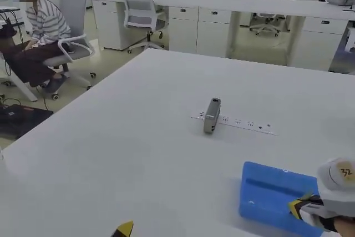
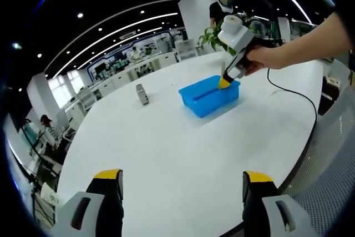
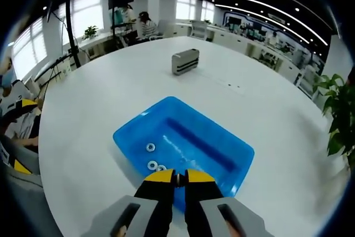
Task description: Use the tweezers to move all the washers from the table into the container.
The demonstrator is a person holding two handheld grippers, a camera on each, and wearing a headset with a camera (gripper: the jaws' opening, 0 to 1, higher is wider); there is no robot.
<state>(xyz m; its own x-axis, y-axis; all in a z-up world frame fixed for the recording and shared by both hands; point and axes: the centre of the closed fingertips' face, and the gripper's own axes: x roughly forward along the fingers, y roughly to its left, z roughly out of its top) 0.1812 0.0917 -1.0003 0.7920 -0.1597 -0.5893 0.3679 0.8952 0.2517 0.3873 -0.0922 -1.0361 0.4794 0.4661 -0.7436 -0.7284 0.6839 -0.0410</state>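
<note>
Right tool (image 3: 178,177): yellow-tipped jaws pressed together, with nothing I can make out between them; it hangs over the near edge of the container. In the head view (image 1: 302,208) it sits at the container's right end, and in the left gripper view (image 2: 224,83) a hand holds it with the tip pointing down into the container.
Left tool (image 2: 183,176): jaws spread wide with nothing between them, well away from the container, facing it across bare table; one yellow tip shows at the bottom edge of the head view (image 1: 125,228).
Container (image 3: 205,148): shallow rectangular tray of translucent blue with rounded corners and a darker groove along its floor; it rests flat on the table (image 1: 266,192) (image 2: 208,101).
Washers (image 3: 150,147): three small, flat, silvery rings can be counted inside the container, all on its floor at the end nearest the right tool; two lie touching or nearly so, the third a little apart.
Table (image 1: 138,154): broad, white, matt.
Grey box (image 1: 212,115): small, ribbed, standing beyond the container on the table (image 3: 185,60) (image 2: 143,94).
Socket strip (image 1: 238,122): set flush in the table just beside the grey box.
Person (image 1: 44,26): seated on an office chair, far beyond the container, in a striped top.
</note>
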